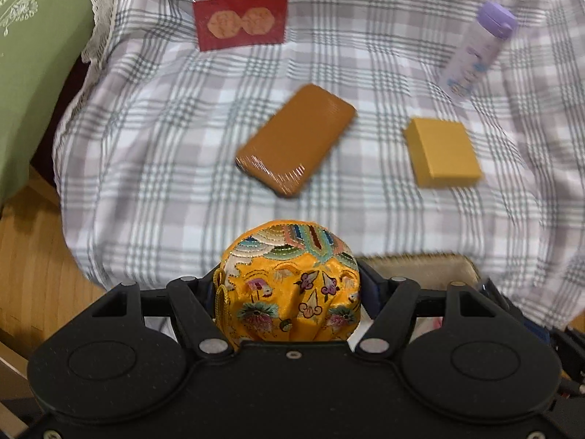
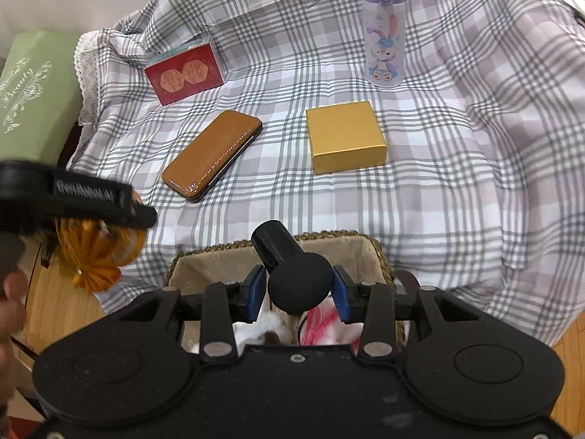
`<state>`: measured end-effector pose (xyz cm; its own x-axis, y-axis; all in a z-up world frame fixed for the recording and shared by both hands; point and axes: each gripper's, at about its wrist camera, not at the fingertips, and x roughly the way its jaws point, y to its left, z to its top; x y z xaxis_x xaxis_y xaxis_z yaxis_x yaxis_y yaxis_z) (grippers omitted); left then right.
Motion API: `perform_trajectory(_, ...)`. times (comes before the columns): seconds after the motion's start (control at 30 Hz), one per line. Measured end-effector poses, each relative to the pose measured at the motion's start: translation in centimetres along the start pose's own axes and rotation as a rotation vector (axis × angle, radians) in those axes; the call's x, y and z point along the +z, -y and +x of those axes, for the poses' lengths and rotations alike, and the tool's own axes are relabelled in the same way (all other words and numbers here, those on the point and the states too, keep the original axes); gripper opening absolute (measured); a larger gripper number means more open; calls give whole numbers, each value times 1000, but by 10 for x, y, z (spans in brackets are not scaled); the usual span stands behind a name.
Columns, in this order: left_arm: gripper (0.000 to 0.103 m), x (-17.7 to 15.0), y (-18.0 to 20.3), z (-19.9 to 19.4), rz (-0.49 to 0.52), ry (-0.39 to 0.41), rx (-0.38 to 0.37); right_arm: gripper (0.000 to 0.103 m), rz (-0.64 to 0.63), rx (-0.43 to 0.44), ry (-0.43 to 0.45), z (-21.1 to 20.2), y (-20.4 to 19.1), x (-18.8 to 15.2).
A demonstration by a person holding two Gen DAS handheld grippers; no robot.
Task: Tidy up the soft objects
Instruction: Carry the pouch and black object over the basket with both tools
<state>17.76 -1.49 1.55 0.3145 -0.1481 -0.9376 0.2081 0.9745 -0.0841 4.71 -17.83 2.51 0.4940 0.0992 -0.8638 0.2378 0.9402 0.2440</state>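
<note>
A grey-and-white plaid cloth [image 2: 457,197] is covering the table, and everything else is sitting on it. At the near edge a woven wicker basket with a beige liner [image 2: 369,252] is holding white and pink soft items. Farther back a green gift box with white script [image 2: 33,102] is standing off the cloth's left side, a red box with two orange medallions [image 2: 184,73] is resting near it, and a clear bottle with a purple lid and a rabbit print [image 2: 384,33] is standing at the rear. Mid-table, a tan leather case [image 2: 214,153] is lying just left of a square gold cardboard box [image 2: 345,137], apart from it.

The left gripper [image 1: 289,292] is clenching a yellow embroidered silk pouch [image 1: 292,285] — lifted beside the basket. The right gripper [image 2: 298,289] is grasping a black rounded foam piece on a black stub [image 2: 299,285] over the basket.
</note>
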Motion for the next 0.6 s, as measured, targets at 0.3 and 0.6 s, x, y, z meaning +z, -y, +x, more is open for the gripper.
perform_trajectory(0.3,65,-44,26,-9,-10,17,4,38,34,27,32,-30,14,-24)
perform_trajectory(0.6,66,-68,34,-17,-36,51,17,38,70,32,27,-40,26,-50)
